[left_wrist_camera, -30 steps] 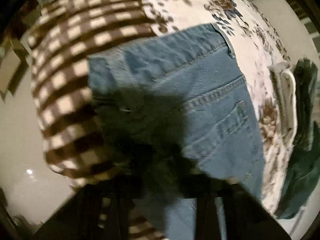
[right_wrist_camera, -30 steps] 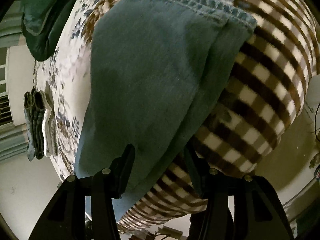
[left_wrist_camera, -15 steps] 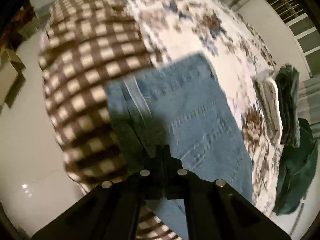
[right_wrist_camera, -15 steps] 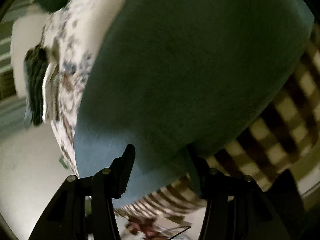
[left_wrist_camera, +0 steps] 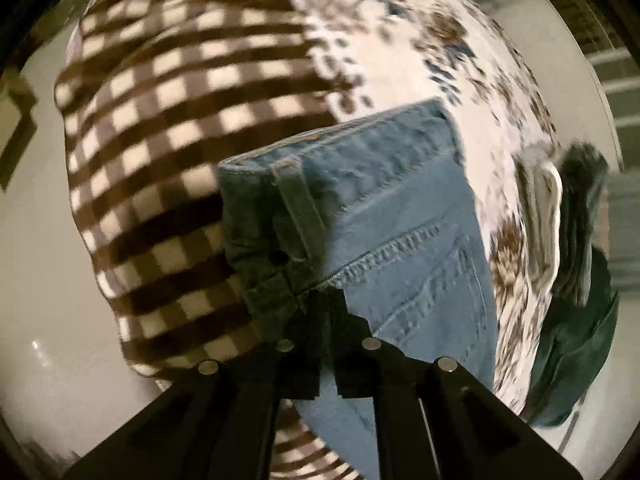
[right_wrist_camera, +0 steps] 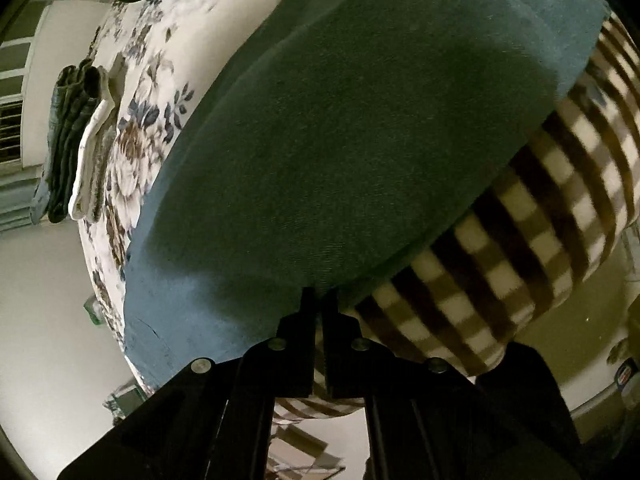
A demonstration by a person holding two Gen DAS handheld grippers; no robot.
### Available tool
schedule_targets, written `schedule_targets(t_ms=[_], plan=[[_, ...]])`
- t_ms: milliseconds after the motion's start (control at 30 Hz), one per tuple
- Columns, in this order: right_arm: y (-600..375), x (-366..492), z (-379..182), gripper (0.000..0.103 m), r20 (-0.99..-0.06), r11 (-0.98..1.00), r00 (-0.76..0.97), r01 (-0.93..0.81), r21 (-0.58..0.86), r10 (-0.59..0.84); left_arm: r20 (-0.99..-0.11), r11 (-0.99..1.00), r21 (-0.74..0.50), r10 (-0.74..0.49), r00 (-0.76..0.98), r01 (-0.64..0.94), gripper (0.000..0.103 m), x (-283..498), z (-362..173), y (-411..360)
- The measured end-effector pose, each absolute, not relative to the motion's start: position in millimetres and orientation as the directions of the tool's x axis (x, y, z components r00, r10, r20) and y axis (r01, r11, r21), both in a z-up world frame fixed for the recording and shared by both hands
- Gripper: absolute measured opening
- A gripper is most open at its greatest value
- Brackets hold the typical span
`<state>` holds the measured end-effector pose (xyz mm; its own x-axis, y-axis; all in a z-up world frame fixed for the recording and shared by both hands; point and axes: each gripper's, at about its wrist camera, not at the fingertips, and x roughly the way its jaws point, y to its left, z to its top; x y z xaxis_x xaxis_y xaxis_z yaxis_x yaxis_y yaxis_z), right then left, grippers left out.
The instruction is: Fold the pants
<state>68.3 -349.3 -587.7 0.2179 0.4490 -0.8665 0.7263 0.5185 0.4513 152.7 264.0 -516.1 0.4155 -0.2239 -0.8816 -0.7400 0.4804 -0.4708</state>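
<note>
Blue jeans (left_wrist_camera: 404, 240) lie on a bed, partly on a floral sheet (left_wrist_camera: 400, 40) and partly on a brown checked blanket (left_wrist_camera: 168, 120). In the left wrist view my left gripper (left_wrist_camera: 320, 300) is shut on the waistband corner near a belt loop, with a back pocket just to the right. In the right wrist view the jeans' leg (right_wrist_camera: 360, 140) fills the middle, and my right gripper (right_wrist_camera: 318, 300) is shut on its near edge, lifted over the checked blanket (right_wrist_camera: 540, 240).
A stack of folded clothes (left_wrist_camera: 560, 216) and a dark green garment (left_wrist_camera: 576, 340) lie at the sheet's far side; the stack also shows in the right wrist view (right_wrist_camera: 76, 136). Pale floor (left_wrist_camera: 36, 280) lies beside the bed.
Both grippers have closed on the jeans: the left on the waistband corner, the right on the leg's edge. The cloth has been lifted and drawn nearer to both cameras.
</note>
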Motion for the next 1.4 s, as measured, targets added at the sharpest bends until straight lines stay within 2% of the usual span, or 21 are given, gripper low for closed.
schedule_targets(t_ms=[233,267,333,400,500,700,767,867,967,1000,1067,1400], plan=[[-347,74,-603,0.007,-0.852,0.469,0.199,0.763,0.444,0.484,-0.86,0.438,-0.51,-0.254,0.442,-0.74,0.005,145,-520,268],[-345,75,-604,0.009,-0.851,0.47,0.197,0.762,0.446,0.487,-0.857,0.433,-0.515,-0.26,0.445,-0.739,0.01,141,-519,269],[-339,77,-606,0.012,-0.849,0.482,0.185,0.755,0.445,0.495,-0.847,0.429,-0.532,-0.266,0.46,-0.73,0.01,137,-520,270],[-330,80,-609,0.012,-0.848,0.487,0.173,0.754,0.441,0.501,-0.853,0.438,-0.522,-0.264,0.451,-0.732,0.012,141,-525,270],[-322,80,-612,0.012,-0.85,0.489,0.161,0.758,0.432,0.502,-0.86,0.436,-0.509,-0.266,0.435,-0.742,0.019,149,-530,269],[-316,83,-612,0.012,-0.849,0.494,0.155,0.754,0.432,0.506,-0.836,0.425,-0.548,-0.28,0.471,-0.72,0.022,139,-523,268],[-315,86,-615,0.017,-0.848,0.501,0.147,0.751,0.431,0.509,-0.843,0.422,-0.538,-0.279,0.46,-0.73,0.022,142,-531,268],[-313,90,-618,0.018,-0.848,0.495,0.146,0.756,0.428,0.51,-0.85,0.411,-0.527,-0.287,0.443,-0.744,0.022,152,-548,268],[-312,88,-618,0.018,-0.846,0.486,0.167,0.755,0.44,0.506,-0.874,0.457,-0.485,-0.229,0.429,-0.745,0.02,160,-539,262],[-312,88,-617,0.017,-0.848,0.488,0.172,0.753,0.442,0.501,-0.879,0.493,-0.472,-0.193,0.437,-0.731,0.014,160,-531,258],[-312,86,-613,0.005,-0.86,0.505,0.18,0.745,0.436,0.477,-0.875,0.537,-0.463,-0.151,0.46,-0.705,0.011,159,-520,253],[-304,73,-581,0.003,-0.853,0.558,0.155,0.696,0.453,0.499,-0.84,0.556,-0.499,-0.119,0.53,-0.665,0.01,137,-468,275]])
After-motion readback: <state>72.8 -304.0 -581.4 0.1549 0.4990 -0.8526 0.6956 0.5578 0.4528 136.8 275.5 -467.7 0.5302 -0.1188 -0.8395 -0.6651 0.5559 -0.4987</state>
